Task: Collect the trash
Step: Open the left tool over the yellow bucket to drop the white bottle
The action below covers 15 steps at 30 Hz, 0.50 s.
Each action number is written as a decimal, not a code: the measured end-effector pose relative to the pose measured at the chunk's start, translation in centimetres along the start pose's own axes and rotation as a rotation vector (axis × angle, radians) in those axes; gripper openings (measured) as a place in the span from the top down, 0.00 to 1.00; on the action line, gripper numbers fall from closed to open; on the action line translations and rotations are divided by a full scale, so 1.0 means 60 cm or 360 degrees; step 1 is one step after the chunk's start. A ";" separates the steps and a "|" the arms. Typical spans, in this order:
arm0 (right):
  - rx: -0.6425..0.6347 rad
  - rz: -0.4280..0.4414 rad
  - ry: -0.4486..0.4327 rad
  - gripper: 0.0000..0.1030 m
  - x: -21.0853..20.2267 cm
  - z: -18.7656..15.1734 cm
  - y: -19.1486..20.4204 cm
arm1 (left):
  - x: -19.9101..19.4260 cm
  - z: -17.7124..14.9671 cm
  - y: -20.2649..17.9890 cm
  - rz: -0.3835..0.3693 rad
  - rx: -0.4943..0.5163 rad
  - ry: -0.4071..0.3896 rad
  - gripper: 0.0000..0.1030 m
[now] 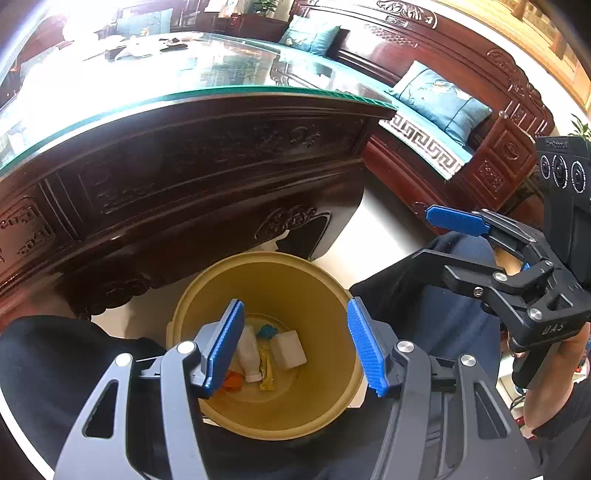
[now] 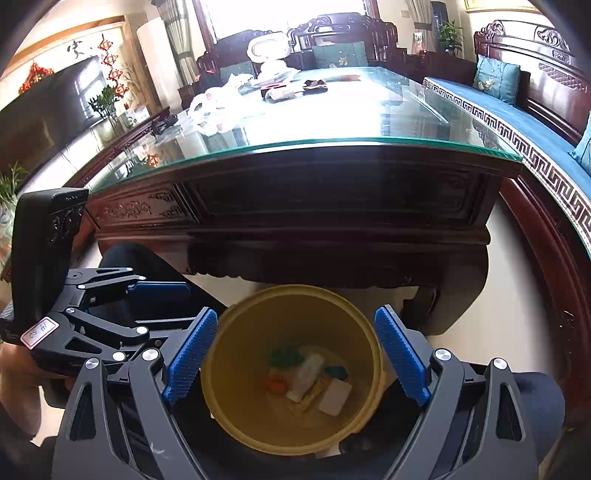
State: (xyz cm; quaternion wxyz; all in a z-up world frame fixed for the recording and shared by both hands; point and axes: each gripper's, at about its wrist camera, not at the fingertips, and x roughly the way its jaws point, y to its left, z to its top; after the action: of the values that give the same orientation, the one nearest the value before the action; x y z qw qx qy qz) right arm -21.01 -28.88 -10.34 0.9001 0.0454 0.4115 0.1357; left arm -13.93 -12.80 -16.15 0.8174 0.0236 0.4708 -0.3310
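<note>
floor [image 2: 509, 332]: pale, glossy | on it: yellow bin [image 2: 236, 398], carved wooden table [image 2: 295, 206]

1. Daylight from the far window [image 2: 291, 18] blows out to white.
2. Strong glare covers the glass tabletop [image 1: 110, 88].
3. Fisheye bending darkens the corners.
4. The bin contents [image 2: 310, 373] look soft.

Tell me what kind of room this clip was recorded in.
Most likely a home living room: a carved dark-wood coffee table with a glass top, a wooden sofa with teal cushions, and a television by the wall.
</note>
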 end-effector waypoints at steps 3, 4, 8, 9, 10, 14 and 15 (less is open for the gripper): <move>-0.0018 0.0010 -0.0022 0.18 -0.002 0.012 0.005 | -0.005 0.012 0.008 0.0004 -0.0018 -0.0012 0.38; -0.0024 0.0013 -0.0032 0.18 -0.003 0.017 0.006 | -0.008 0.016 0.009 0.0017 -0.0012 -0.0020 0.38; -0.0037 0.0031 -0.0064 0.18 -0.003 0.047 0.010 | -0.027 0.042 0.023 0.0043 -0.0025 -0.0076 0.35; -0.0040 0.0035 -0.0070 0.18 -0.002 0.055 0.010 | -0.033 0.050 0.028 0.0054 -0.0032 -0.0097 0.34; -0.0048 0.0040 -0.0075 0.18 -0.001 0.063 0.012 | -0.039 0.059 0.032 0.0063 -0.0039 -0.0121 0.32; -0.0085 0.0042 -0.0106 0.18 0.003 0.099 0.016 | -0.061 0.090 0.051 0.0110 -0.0080 -0.0216 0.24; -0.0085 0.0043 -0.0112 0.18 0.005 0.108 0.016 | -0.067 0.097 0.056 0.0123 -0.0092 -0.0235 0.23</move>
State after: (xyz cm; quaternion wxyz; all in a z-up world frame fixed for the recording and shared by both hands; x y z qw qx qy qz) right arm -16.16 -27.69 -6.11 0.9130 0.0316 0.3751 0.1571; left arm -8.99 -10.15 -10.69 0.8624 -0.0062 0.4174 -0.2863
